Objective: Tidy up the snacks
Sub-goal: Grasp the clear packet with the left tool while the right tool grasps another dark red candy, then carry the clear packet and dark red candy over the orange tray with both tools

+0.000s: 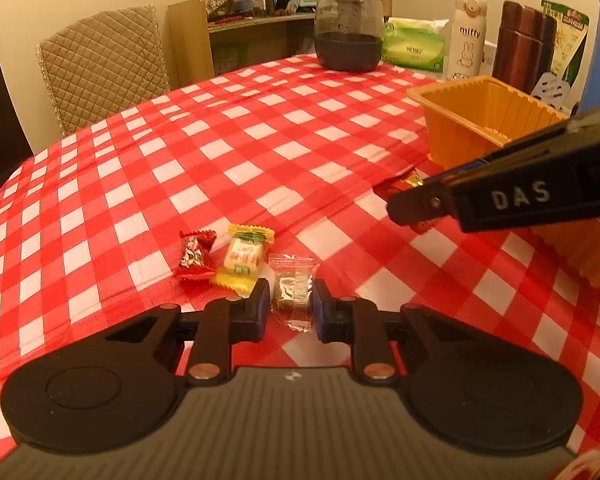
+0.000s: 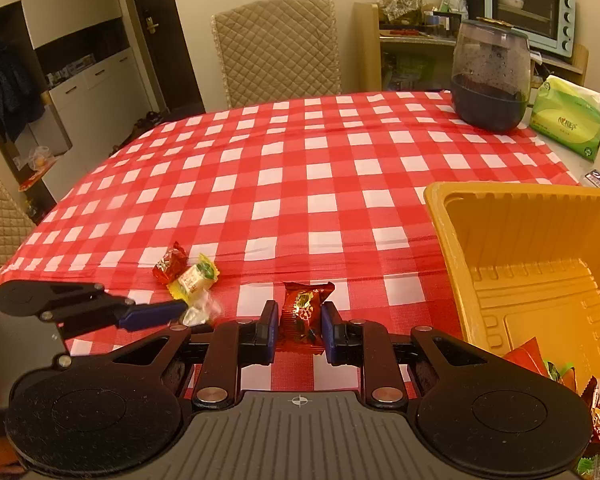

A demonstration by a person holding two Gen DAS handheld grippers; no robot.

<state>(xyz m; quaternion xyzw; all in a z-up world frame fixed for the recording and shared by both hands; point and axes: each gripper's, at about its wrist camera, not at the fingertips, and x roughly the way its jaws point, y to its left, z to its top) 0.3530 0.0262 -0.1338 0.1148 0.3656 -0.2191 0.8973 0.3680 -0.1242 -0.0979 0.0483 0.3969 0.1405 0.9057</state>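
We see the orange tray (image 2: 540,264) at the table's right, a few wrapped snacks (image 2: 540,364) in its near corner. Just left of it, our right gripper (image 2: 300,320) pinches a dark red candy (image 2: 302,306). Further left, our left gripper (image 1: 292,300) is pressed onto a clear-wrapped candy (image 1: 294,288), beside a yellow candy (image 1: 244,258) and a red candy (image 1: 194,256) on the checked tablecloth (image 2: 300,168). A dark jar (image 2: 490,76) stands at the far right.

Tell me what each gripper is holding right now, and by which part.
Left gripper pinches the clear-wrapped candy across its middle; right gripper pinches the dark red packet across its lower half.
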